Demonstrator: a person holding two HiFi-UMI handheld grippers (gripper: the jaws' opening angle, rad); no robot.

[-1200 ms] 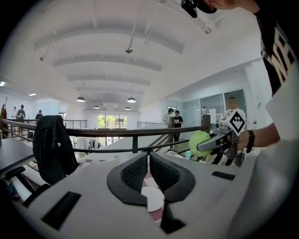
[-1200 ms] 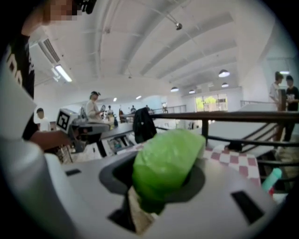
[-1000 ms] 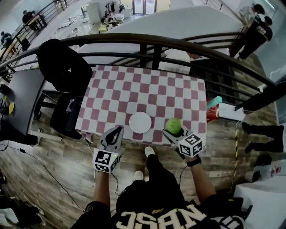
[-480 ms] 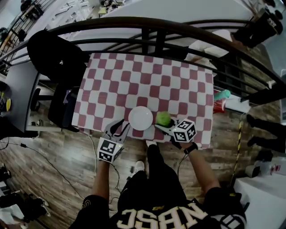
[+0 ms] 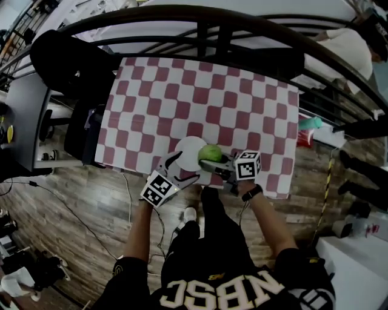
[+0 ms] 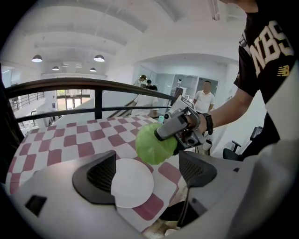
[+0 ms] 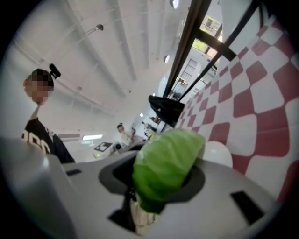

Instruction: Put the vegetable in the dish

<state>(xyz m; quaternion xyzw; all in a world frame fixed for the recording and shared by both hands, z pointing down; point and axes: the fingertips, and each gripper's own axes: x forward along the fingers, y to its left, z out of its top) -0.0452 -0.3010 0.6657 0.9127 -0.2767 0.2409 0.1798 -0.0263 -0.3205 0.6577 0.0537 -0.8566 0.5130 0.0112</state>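
One green vegetable, one white dish, one checked tablecloth, two tongs, left tongs and right tongs.

A red-and-white checked table stands on brown wood-plank floor, beside a dark curved metal railing and a black chair.

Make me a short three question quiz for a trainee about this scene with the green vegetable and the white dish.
1. Multiple choice: the right gripper is shut on A) a cup, B) a green leafy vegetable, C) a spoon.
2. True or false: the vegetable lies free in the white dish, with no gripper on it.
3. Fill in: the dish stands on a red-and-white ____ tablecloth.
Key: 1 B. 2 False: the right gripper's jaws clamp it, at the dish's right rim. 3 checked.
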